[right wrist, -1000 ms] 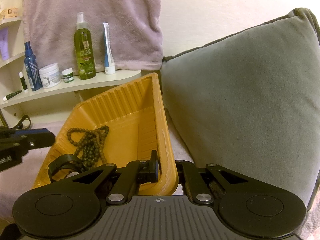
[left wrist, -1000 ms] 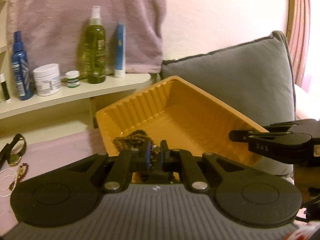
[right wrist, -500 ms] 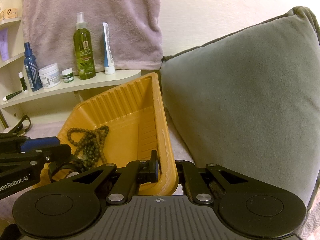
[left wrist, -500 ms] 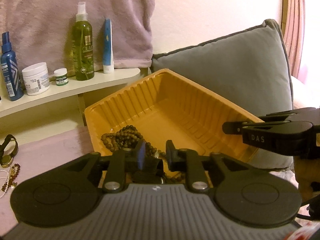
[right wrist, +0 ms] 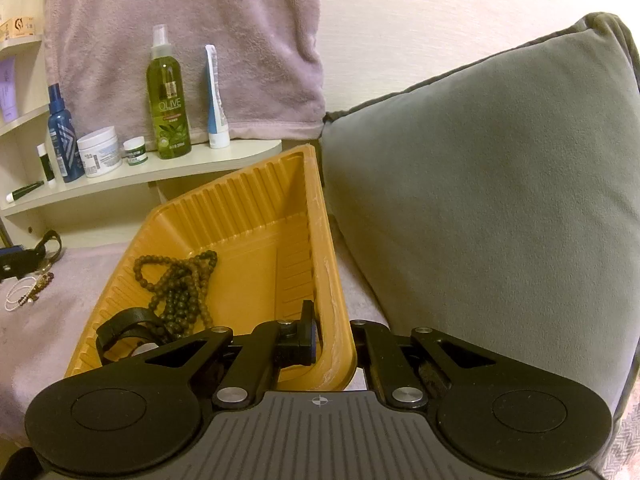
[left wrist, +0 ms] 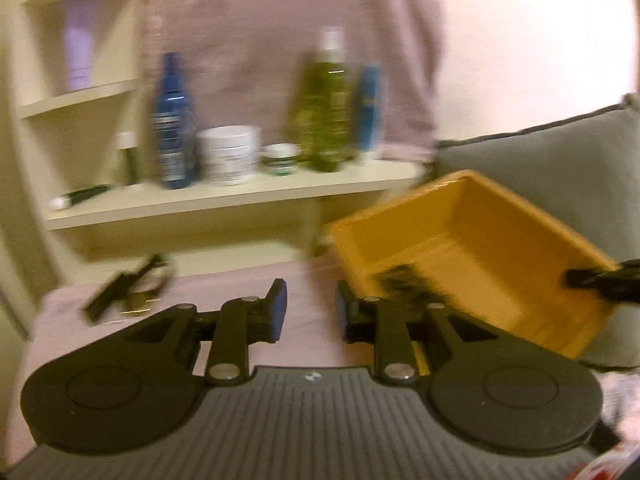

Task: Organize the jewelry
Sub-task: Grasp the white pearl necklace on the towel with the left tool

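Observation:
An orange ribbed tray (right wrist: pixel 248 216) is held tilted. My right gripper (right wrist: pixel 334 342) is shut on its near right rim. Inside lie a dark bead necklace (right wrist: pixel 180 280) and a black strapped watch (right wrist: pixel 124 326). In the blurred left wrist view the tray (left wrist: pixel 500 216) is at the right and my left gripper (left wrist: pixel 310 310) is open and empty over the pink cloth (left wrist: pixel 240 280). A black watch (left wrist: pixel 128 288) lies on the cloth to its left. It also shows in the right wrist view (right wrist: pixel 50 246), next to thin bracelets (right wrist: pixel 26 288).
A grey cushion (right wrist: pixel 500 208) stands right behind the tray. A cream shelf (right wrist: pixel 132 178) holds a green spray bottle (right wrist: pixel 168 96), a blue bottle (right wrist: pixel 62 136), white jars (right wrist: pixel 98 152) and a tube (right wrist: pixel 214 96). A pink towel (right wrist: pixel 180 40) hangs behind.
My left gripper opened, released the black watch into the tray and swung left towards the jewelry on the cloth. The right gripper kept its hold on the tray rim.

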Demonstrator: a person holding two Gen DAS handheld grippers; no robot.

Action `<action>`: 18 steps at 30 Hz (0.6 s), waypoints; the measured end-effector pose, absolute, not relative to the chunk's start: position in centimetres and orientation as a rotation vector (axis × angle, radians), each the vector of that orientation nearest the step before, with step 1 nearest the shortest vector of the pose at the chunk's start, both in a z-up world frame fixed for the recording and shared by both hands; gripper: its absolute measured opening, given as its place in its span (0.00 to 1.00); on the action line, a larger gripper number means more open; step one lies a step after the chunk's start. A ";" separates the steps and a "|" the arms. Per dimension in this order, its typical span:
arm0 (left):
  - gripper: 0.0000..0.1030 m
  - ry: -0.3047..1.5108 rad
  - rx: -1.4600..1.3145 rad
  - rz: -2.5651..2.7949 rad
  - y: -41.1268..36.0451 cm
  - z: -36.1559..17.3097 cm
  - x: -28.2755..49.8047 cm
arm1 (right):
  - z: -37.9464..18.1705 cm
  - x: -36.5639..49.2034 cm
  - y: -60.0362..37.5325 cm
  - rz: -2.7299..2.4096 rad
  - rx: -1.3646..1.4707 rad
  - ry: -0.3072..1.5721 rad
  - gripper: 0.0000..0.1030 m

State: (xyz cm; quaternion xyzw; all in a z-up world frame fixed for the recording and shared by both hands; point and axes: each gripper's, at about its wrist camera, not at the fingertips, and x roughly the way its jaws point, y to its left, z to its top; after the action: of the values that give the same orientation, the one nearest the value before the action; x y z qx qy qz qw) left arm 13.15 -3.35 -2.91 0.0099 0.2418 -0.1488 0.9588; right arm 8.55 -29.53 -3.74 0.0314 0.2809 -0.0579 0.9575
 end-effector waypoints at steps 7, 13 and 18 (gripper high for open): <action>0.24 0.555 0.021 -0.127 3.0 -5.8 13.0 | -3.9 8.6 -29.6 -0.120 0.061 0.573 0.05; 0.24 0.580 0.046 -0.060 6.2 -7.3 13.5 | -4.0 8.8 -29.6 -0.122 0.054 0.578 0.05; 0.24 0.597 0.105 -0.079 6.6 -8.3 15.0 | -4.1 9.1 -29.6 -0.125 0.050 0.584 0.05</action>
State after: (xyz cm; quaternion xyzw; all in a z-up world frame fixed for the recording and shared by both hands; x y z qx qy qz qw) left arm 14.99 6.62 -8.32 0.0517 0.2938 -0.0389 0.9537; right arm 9.06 -29.65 -4.12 0.0246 0.2876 -0.0613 0.9555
